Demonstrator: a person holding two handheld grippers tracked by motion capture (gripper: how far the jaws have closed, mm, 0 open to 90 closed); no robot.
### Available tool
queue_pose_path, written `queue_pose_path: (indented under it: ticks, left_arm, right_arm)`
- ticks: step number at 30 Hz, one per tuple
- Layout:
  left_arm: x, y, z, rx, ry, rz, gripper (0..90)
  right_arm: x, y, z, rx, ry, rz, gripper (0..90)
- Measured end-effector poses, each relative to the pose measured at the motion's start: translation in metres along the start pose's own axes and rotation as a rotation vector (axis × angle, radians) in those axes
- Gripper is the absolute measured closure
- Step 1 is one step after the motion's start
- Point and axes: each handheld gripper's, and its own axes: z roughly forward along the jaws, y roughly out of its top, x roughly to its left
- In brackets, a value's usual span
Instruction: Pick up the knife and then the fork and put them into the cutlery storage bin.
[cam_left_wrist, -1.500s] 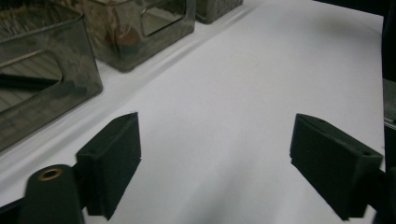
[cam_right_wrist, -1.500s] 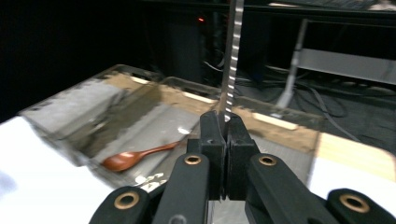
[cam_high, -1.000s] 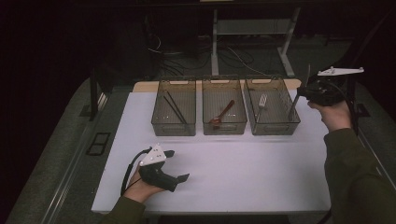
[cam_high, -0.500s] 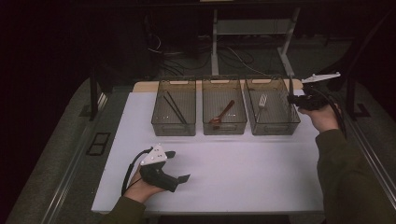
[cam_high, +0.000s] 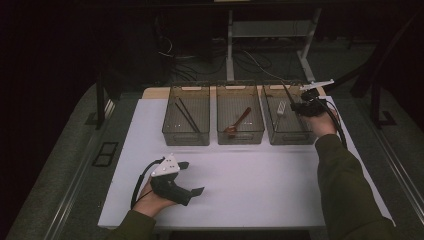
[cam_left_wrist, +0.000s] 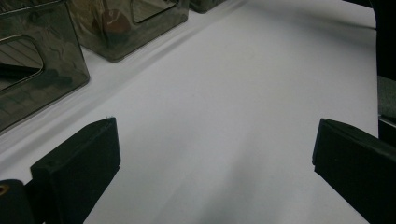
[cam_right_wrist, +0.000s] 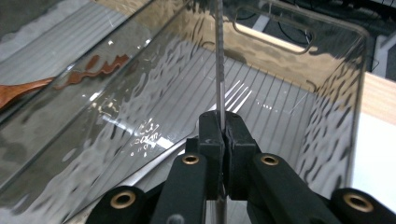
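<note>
My right gripper (cam_high: 296, 106) hovers over the right-hand clear bin (cam_high: 290, 136). Its pads are closed on the thin serrated blade of a knife (cam_right_wrist: 219, 60), which sticks up past the jaws and over the bin. The jaws have just been opening slightly, with the blade still between them. In the right gripper view (cam_right_wrist: 222, 123) a metal fork (cam_right_wrist: 238, 95) lies on the bin's floor below the blade. At the front left, my left gripper (cam_high: 192, 177) rests on the white table top. Its jaws stand wide apart (cam_left_wrist: 215, 154) with nothing between them.
Three clear bins stand in a row at the back. The left bin (cam_high: 186, 137) holds dark chopsticks (cam_high: 186, 114), the middle bin (cam_high: 240, 137) a wooden spoon (cam_high: 239, 121). The white table top (cam_high: 260, 175) spreads in front of them. Cables and a table frame lie beyond.
My right hand has moved left and down with the knife, from beside the right bin to over it. The left hand has stayed put.
</note>
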Motion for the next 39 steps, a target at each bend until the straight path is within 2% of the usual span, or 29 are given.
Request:
queue_pose_path:
  ticks: [2, 6, 9, 13, 22, 33, 39]
  left_arm:
    - [0.0, 0.0, 0.0, 0.0, -0.002, -0.001, 0.3]
    - [0.0, 0.0, 0.0, 0.004, -0.004, 0.001, 0.3]
    - [0.0, 0.0, 0.0, 0.005, -0.006, 0.001, 0.3]
    - [0.001, -0.001, 0.001, 0.011, -0.008, -0.003, 0.3]
    - [0.001, -0.002, 0.001, 0.008, -0.002, -0.002, 0.3]
    - [0.001, -0.003, 0.001, 0.009, -0.004, -0.003, 0.3]
    - [0.001, -0.003, 0.001, 0.013, -0.006, -0.002, 0.3]
  right_arm:
    - [-0.001, -0.002, 0.003, 0.023, -0.014, 0.012, 80.7]
    - [-0.004, -0.007, 0.001, 0.019, -0.011, 0.038, 72.6]
    - [-0.007, -0.007, -0.008, -0.02, 0.032, 0.07, 66.0]
    - [-0.007, -0.007, -0.021, -0.07, 0.098, 0.087, 54.6]
    - [0.001, -0.019, -0.052, -0.176, 0.185, 0.068, 38.8]
    - [0.021, -0.051, -0.083, -0.256, 0.24, 0.04, 31.0]
    - [0.036, -0.075, -0.092, -0.273, 0.264, 0.015, 28.9]
